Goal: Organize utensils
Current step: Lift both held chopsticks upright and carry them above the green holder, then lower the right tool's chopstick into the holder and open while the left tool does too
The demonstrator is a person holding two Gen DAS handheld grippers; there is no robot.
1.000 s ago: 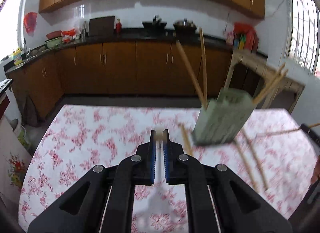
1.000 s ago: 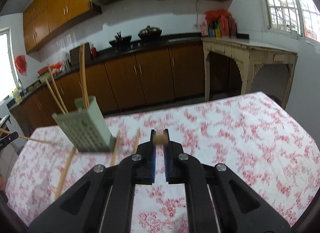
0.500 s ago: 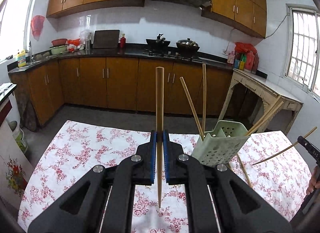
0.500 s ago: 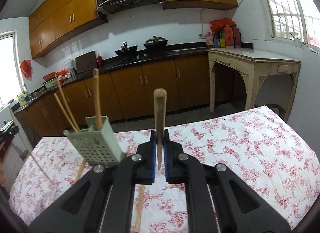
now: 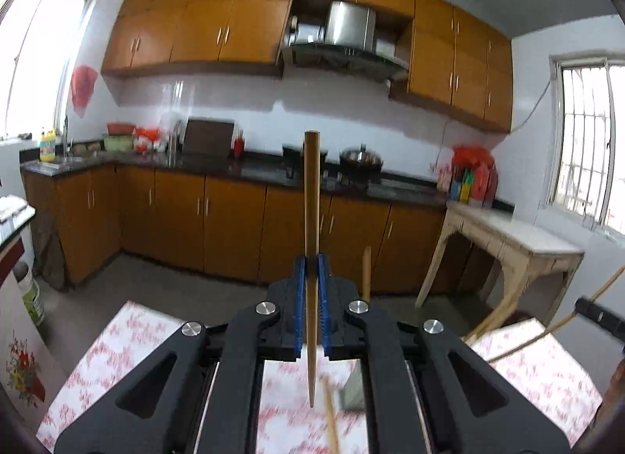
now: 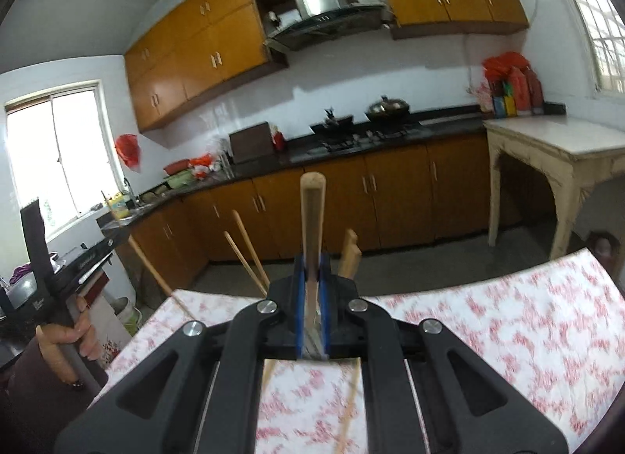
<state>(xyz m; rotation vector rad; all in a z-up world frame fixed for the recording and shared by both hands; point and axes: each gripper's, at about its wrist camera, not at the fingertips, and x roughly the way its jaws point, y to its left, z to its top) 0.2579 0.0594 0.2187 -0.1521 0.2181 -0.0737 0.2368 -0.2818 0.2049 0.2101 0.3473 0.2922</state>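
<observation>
**Both chopsticks lifted clear of the table**

Left wrist view: left gripper [image 5: 311,270] clamped on a tan wooden chopstick [image 5: 311,219], upright — raised from the floral tablecloth [image 5: 129,340] below.

Right wrist view: right gripper [image 6: 311,270] likewise clamped on a second wooden chopstick [image 6: 312,216] — insertion into the holder presumably next.

Left claw [image 5: 311,266] clamped, right claw [image 6: 311,270] clamped
</observation>
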